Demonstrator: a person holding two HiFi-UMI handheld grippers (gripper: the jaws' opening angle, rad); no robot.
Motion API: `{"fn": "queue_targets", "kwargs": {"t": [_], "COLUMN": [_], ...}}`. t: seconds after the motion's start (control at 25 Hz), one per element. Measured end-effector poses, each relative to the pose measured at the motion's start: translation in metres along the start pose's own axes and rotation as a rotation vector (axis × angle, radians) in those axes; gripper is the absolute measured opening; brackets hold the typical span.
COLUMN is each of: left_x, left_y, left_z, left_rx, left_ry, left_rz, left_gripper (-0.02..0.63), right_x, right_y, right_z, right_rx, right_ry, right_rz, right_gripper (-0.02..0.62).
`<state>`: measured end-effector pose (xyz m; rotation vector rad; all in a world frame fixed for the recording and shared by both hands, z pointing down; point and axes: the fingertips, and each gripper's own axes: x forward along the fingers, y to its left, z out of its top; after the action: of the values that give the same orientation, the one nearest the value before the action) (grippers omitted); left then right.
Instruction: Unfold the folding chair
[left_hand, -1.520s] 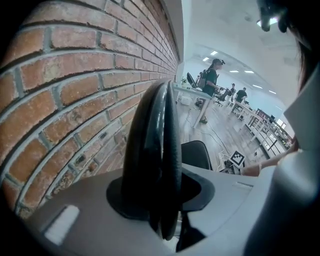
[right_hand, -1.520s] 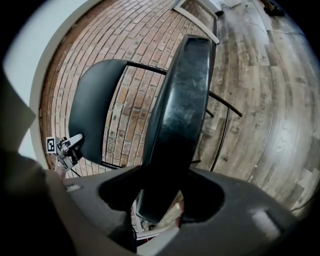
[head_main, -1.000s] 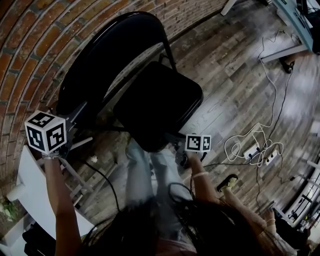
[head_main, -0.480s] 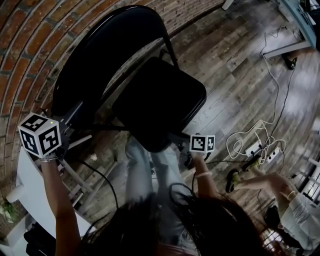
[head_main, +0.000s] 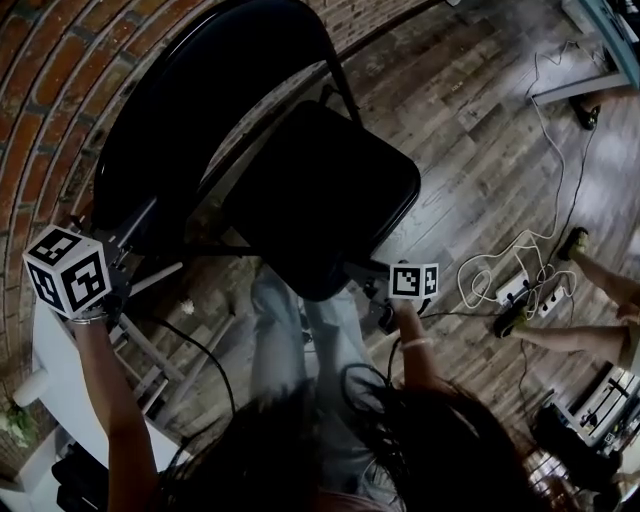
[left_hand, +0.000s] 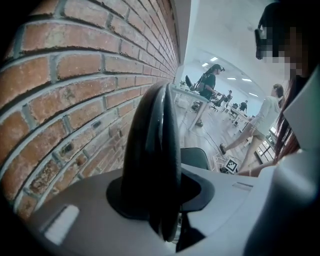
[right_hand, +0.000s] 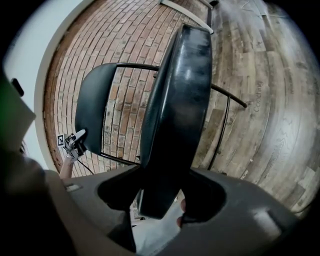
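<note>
Head view: The black folding chair (head_main: 300, 210) stands on the wooden floor (head_main: 470, 130) close against the brick wall (head_main: 60, 90). Its backrest (head_main: 200, 110) is on the wall side. Its seat (head_main: 340, 190) is swung out towards the person. The left gripper (head_main: 130, 240) is at the backrest's near edge. The right gripper (head_main: 357, 273) is at the seat's front edge. White cables (head_main: 545, 230) and a power strip (head_main: 525, 290) lie on the floor to the right, well apart from the chair. Another person's legs (head_main: 600, 275) show beside them.

Left gripper view: The left gripper (left_hand: 160, 220) has its jaws partly closed on the padded edge of the backrest (left_hand: 150, 150), which rises upright from between them. The brick wall (left_hand: 65, 90) runs along the left. A bright room with standing people (left_hand: 207, 82) lies beyond.

Right gripper view: The right gripper (right_hand: 160, 200) has its jaws set wide, with the thick front edge of the seat (right_hand: 175, 110) between them. The pads appear to bear on both faces, though the dark recess makes contact hard to confirm. The backrest (right_hand: 92, 110) stands behind against the brick wall (right_hand: 130, 45), with the left gripper (right_hand: 75, 140) at its lower edge. The wooden floor (right_hand: 270, 100) fills the right.
</note>
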<state>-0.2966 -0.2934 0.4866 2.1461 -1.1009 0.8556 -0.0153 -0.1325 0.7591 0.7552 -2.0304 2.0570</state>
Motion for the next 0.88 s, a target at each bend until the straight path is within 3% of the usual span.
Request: {"fn": "queue_targets", "kwargs": {"t": [0.88], "left_x": [0.017], "left_y": [0.003], "left_z": [-0.009], "left_rx": [-0.031], "left_ry": [0.020], "left_rz": [-0.048], "left_gripper": [0.115], "right_x": [-0.003], "right_y": [-0.048], "right_z": [-0.014], "right_rx": [0.032], "right_ry": [0.044], "right_rz": [-0.001], "right_gripper": [0.251]}}
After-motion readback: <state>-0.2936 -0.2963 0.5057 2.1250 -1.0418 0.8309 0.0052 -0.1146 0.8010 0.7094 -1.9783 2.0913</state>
